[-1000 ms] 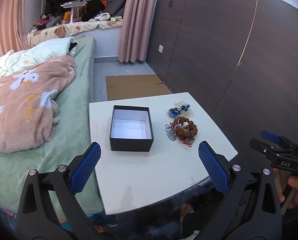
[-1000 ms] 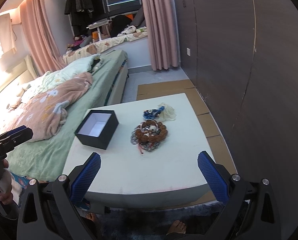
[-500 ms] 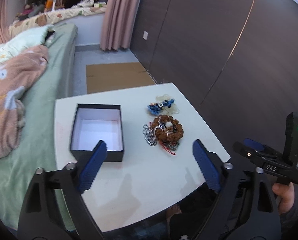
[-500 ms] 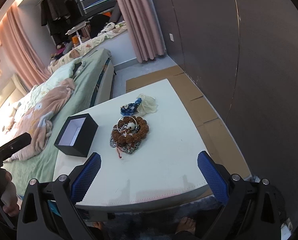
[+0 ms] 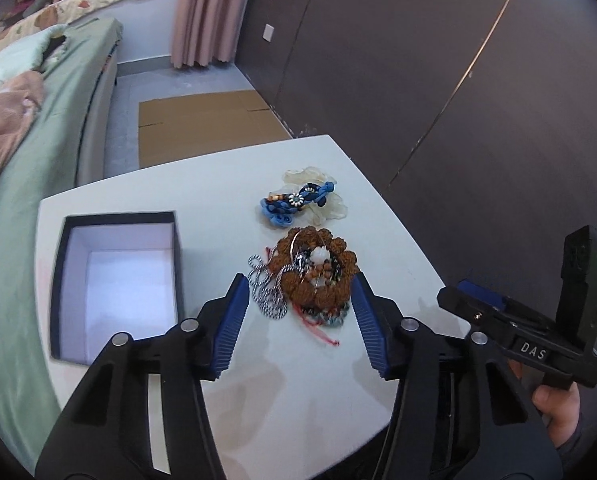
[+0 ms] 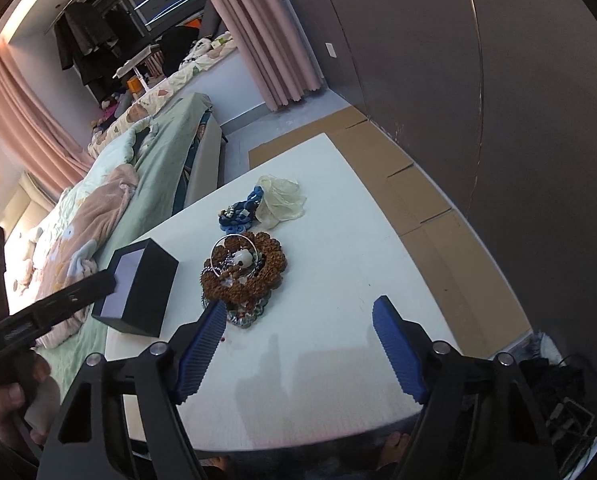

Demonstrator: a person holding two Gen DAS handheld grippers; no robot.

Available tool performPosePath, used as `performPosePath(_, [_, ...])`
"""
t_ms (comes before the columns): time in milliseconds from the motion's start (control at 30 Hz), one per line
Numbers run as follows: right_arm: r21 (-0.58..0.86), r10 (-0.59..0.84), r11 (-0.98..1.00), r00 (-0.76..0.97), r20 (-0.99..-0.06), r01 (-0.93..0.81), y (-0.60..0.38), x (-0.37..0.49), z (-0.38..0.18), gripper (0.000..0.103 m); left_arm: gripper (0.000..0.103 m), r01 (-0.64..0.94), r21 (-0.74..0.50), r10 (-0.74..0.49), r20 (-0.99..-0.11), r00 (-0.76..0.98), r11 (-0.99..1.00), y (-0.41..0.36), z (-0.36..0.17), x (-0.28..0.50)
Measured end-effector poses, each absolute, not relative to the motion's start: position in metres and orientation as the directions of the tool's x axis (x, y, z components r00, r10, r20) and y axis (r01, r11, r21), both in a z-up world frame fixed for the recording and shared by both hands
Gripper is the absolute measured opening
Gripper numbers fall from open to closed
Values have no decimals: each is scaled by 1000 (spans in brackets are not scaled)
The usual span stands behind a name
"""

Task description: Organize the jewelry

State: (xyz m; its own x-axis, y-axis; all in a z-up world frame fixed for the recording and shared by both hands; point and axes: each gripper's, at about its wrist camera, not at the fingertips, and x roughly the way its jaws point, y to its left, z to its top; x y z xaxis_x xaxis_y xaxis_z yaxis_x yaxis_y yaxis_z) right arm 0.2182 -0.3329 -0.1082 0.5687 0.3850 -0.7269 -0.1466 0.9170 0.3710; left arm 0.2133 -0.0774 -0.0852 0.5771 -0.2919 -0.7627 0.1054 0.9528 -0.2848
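A heap of jewelry lies on the white table (image 5: 298, 392): a brown bead bracelet (image 5: 316, 268) over a silver chain (image 5: 264, 294), with a red cord (image 5: 322, 334) trailing out. Behind it lie a blue braided bracelet (image 5: 296, 202) and a pale gauze pouch (image 5: 326, 200). An open black box (image 5: 118, 280) with a white inside stands to the left. My left gripper (image 5: 296, 296) is open, its blue fingers either side of the brown bracelet. My right gripper (image 6: 298, 316) is open over the table, just right of the heap (image 6: 244, 270); the box (image 6: 138, 292) shows left.
A bed with a green sheet (image 5: 38, 152) and a pink blanket runs along the table's left side. A dark panelled wall (image 5: 458, 80) stands close on the right. Flattened cardboard (image 5: 206, 114) lies on the floor beyond the table.
Both grippers have moved forward and down towards the jewelry heap. The left gripper's fingers now flank the brown bracelet, and the right gripper has come in beside it.
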Motion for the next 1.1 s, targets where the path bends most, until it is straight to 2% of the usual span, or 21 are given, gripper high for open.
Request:
performPosePath(167, [420,410,901,533,-740,-109,-333,239,-127,54,44,130,-267,-294,-781,551,955,-90,-102,242])
performPosePath(267, [453,428,888,515,-742,-86,-335,249,-137,49,44,132,-251,-282,-795,537,959,-95,-111,257])
performPosePath(500, [494,437,869,512,-739,-29,-342,274,-147,47,38,147,-204,-250,-832,496,968,-106,-132,285])
performPosePath(600, [510,442,860,511,-737,-9,-344,281,-151,47,26,159,-182,-237,-842,484,970,-110,-138,290])
performPosePath(667, [515,446,857,508,-737,-5,-344,285,-153,47,7,159,-164,-222,-839,496,974,-110,-137,291])
performPosePath(1100, [551,504,834,438,-744,-25,-312,309,-164,47,3,156,-293,-331,-789,518,943,-81,-120,275])
